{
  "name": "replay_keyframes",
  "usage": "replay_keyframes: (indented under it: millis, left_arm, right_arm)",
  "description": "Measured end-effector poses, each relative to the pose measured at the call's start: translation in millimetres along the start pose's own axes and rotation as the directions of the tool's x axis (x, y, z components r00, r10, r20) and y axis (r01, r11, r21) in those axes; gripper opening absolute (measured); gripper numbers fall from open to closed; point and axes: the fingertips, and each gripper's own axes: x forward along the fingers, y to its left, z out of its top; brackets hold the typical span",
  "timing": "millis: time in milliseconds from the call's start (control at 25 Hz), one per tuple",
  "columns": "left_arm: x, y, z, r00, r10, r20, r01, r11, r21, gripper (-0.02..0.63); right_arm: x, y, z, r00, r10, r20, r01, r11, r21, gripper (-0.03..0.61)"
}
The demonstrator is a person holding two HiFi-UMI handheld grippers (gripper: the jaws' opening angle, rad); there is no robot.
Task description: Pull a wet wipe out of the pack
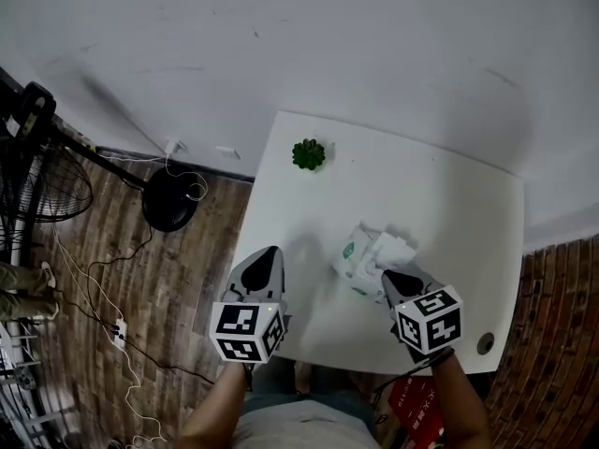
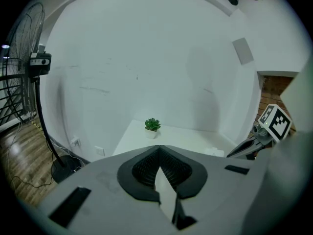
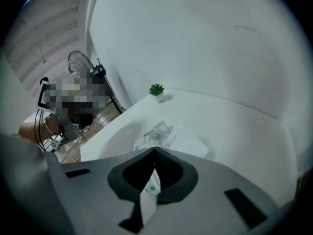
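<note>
Seemingly pinched, pack (image 1: 354, 253) in right gripper (image 1: 388, 277)

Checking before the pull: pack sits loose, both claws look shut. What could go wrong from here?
1. The left claw hovers off the pack, so nothing pins it; a pull may lift the whole pack.
2. The right claw is shut beside the bunched wipe; moving in without opening would likely just shove it.

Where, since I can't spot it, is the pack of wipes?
In the head view the pack of wipes lies on the table, right of centre, just ahead of the right gripper; the small plant stands farther back to its left.
</note>
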Motion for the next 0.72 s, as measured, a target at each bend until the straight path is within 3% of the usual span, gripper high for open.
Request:
replay_keyframes:
  millis: [720]
  left_arm:
    - [-10,0,21,0.999,-0.010,0.047,0.010,1.000,0.001,0.003]
  right_arm:
    - [-25,3,23,0.997,-0.034,0.068,0.033,0.999,0.015,0.003]
